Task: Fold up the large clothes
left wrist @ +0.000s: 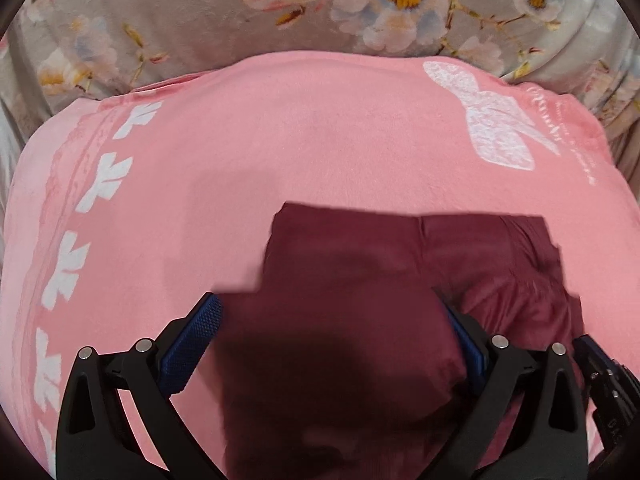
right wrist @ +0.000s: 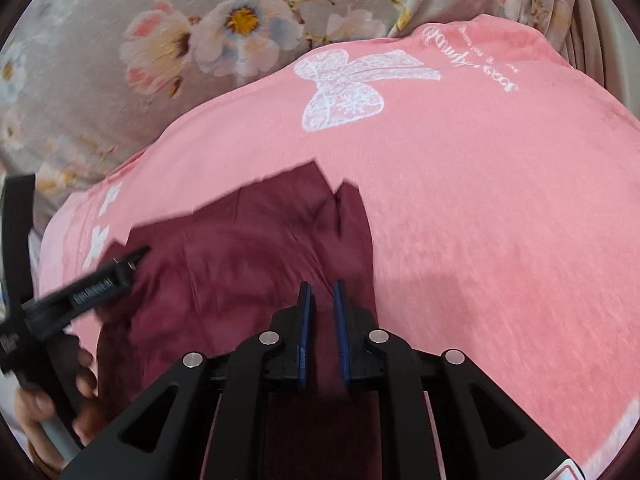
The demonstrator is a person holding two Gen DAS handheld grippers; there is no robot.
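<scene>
A dark maroon garment (left wrist: 360,280) lies folded on a pink blanket (left wrist: 280,128); it also shows in the right wrist view (right wrist: 248,256). My left gripper (left wrist: 332,300) is open wide, its blue pads either side of the garment's near part, just above it. My right gripper (right wrist: 322,288) is nearly closed, with a narrow gap between the pads, over the garment's right edge; maroon cloth shows between and below the pads, and I cannot tell whether it is pinched. The left gripper's body (right wrist: 80,284) and the hand holding it appear at the left of the right wrist view.
The pink blanket (right wrist: 480,200) carries a white butterfly print (right wrist: 344,88) and white leaf prints (left wrist: 100,180) along its left border. It lies on a grey floral bedspread (left wrist: 200,12), which also shows in the right wrist view (right wrist: 120,40).
</scene>
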